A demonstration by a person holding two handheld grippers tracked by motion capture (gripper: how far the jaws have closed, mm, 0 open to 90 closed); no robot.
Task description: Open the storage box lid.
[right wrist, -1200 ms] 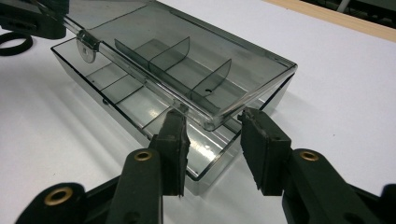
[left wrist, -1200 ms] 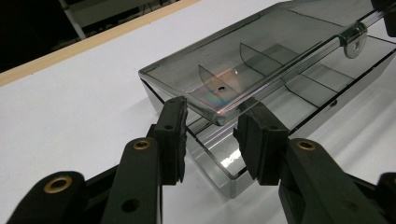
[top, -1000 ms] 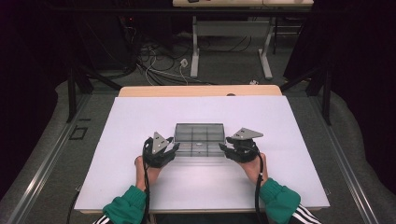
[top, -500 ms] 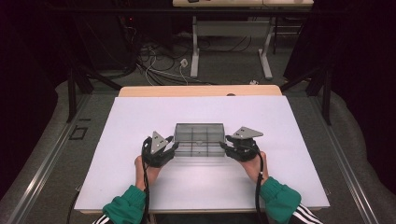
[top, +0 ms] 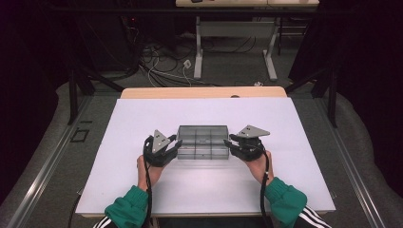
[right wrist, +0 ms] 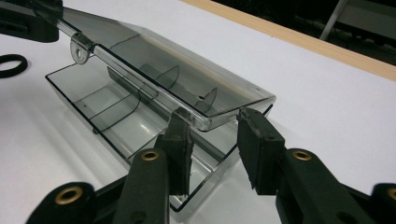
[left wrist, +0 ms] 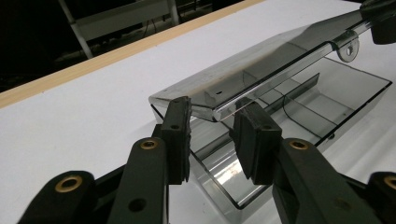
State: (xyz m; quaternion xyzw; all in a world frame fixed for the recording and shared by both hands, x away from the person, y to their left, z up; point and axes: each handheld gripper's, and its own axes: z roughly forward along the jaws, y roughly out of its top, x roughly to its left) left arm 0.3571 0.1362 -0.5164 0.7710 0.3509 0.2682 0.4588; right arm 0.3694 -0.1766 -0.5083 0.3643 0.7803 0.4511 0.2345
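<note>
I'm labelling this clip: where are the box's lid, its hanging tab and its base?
lid [right wrist: 177, 70], right gripper view, on the smoky top panel.
hanging tab [right wrist: 80, 50], right gripper view, on the ring at the lid's edge.
base [left wrist: 336, 100], left gripper view, on the compartment floor.

Both forearms reach in side by side, hands low and level. The left claw [top: 172, 146] points inward, jaws narrowing, partly apart. The right claw [top: 234, 144] mirrors it, jaws likewise closing in, a gap between them.
</note>
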